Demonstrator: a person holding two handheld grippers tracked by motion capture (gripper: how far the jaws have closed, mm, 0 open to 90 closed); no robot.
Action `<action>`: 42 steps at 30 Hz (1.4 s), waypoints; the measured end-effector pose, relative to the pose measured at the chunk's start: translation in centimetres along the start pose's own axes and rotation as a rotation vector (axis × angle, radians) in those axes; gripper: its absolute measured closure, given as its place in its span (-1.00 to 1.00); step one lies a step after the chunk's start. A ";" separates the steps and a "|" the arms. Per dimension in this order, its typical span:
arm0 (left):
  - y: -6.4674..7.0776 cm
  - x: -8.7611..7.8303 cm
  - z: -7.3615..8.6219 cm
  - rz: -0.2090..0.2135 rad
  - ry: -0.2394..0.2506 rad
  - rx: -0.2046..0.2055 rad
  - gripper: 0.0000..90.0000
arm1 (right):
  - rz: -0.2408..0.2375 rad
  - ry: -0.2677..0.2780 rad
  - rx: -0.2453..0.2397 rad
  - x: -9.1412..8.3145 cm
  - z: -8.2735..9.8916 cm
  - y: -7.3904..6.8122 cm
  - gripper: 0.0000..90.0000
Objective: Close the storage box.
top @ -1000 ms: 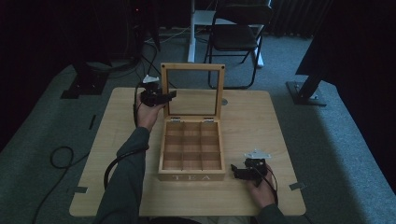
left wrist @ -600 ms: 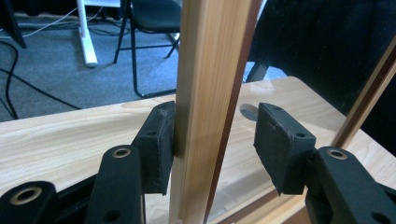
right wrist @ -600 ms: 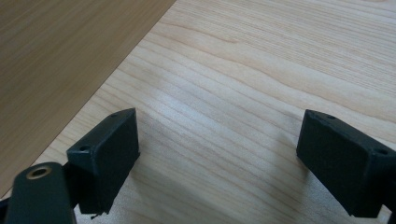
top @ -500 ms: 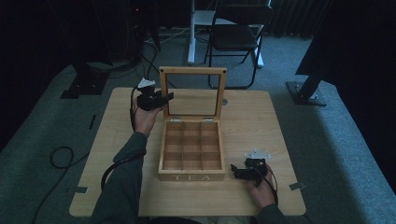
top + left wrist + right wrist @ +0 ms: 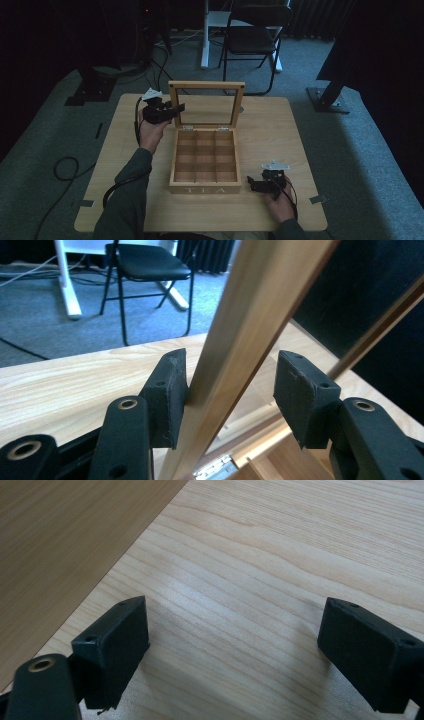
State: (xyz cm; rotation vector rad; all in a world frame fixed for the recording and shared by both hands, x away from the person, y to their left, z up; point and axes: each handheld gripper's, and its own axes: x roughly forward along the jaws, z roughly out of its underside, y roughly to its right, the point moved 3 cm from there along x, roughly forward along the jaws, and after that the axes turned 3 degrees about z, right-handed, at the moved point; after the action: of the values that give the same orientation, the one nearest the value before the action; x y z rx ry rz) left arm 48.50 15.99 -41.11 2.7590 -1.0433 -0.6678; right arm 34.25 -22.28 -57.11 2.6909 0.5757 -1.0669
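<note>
Handling the lid: the step in hand looks like moving the glass-paned lid (image 5: 206, 103) of the wooden tea box (image 5: 205, 161), which stands upright on its hinges at the back of the box, mid-worktop (image 5: 280, 135).

Left hand-held gripper (image 5: 227, 385): its jaws have just been opening a little after a full squeeze. The lid's left frame rail (image 5: 235, 340) sits between them, one pad touching the wood, the other standing clear of it, so the rail isn't really clamped right now.

Right hand-held gripper (image 5: 232, 645): jaws apart, nothing between them, parked over bare worktop just right of the box's front corner.

Grip tip: the wood rail should be pinched, not the pane, and square on, or the lid could be twisted on its hinges.

Swing tip: the lid is best guided along its hinge arc instead of being pushed flat, and let down slowly if it's being closed.

Box steadying: the base could be held still by the right hand-held gripper, since a light box can probably be dragged by the lid.

Compartments: all look empty, so nothing gets trapped.
</note>
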 end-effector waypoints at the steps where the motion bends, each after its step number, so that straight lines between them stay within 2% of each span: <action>1: 0.1 -0.3 0.0 0.007 0.010 0.002 0.07 | 0.000 0.000 0.000 0.0 0.0 0.0 -0.72; 4: 0.6 -1.2 -0.5 0.036 0.040 0.006 0.05 | 0.000 0.000 0.000 0.0 0.0 0.0 -0.72; 6: 1.1 -1.8 -0.9 0.050 0.048 0.023 0.03 | 0.000 0.000 0.001 0.0 0.0 0.0 -0.72; 13: 2.6 -3.2 -1.7 0.047 0.057 0.085 0.01 | 0.000 0.000 0.001 0.0 0.0 0.0 -0.72; 16: 2.9 -3.8 -1.8 0.048 0.075 0.084 0.03 | 0.000 0.000 0.000 0.0 0.0 0.0 -0.72; 22: 3.0 -5.1 -2.0 -0.003 0.104 0.054 0.08 | 0.000 0.000 0.001 0.0 0.0 0.0 -0.72; 24: 3.1 -5.5 -2.0 -0.012 0.107 0.054 0.08 | 0.000 0.000 0.001 0.0 0.0 0.0 -0.72; 27: 3.5 -5.6 -2.0 -0.031 0.096 0.079 0.09 | 0.000 0.001 0.000 0.0 0.0 0.0 -0.72; 33: 3.9 -6.1 -1.7 -0.032 0.098 0.071 0.11 | 0.001 0.001 0.000 0.0 0.0 0.0 -0.72; 42: 4.4 -6.8 -1.0 -0.036 0.077 0.072 0.03 | 0.000 0.001 0.000 0.0 0.0 0.0 -0.72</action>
State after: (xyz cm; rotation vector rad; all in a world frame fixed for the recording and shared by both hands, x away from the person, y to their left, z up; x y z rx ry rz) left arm 41.80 17.04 -36.64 2.8466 -1.0236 -0.5345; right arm 34.26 -22.28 -57.11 2.6920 0.5756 -1.0650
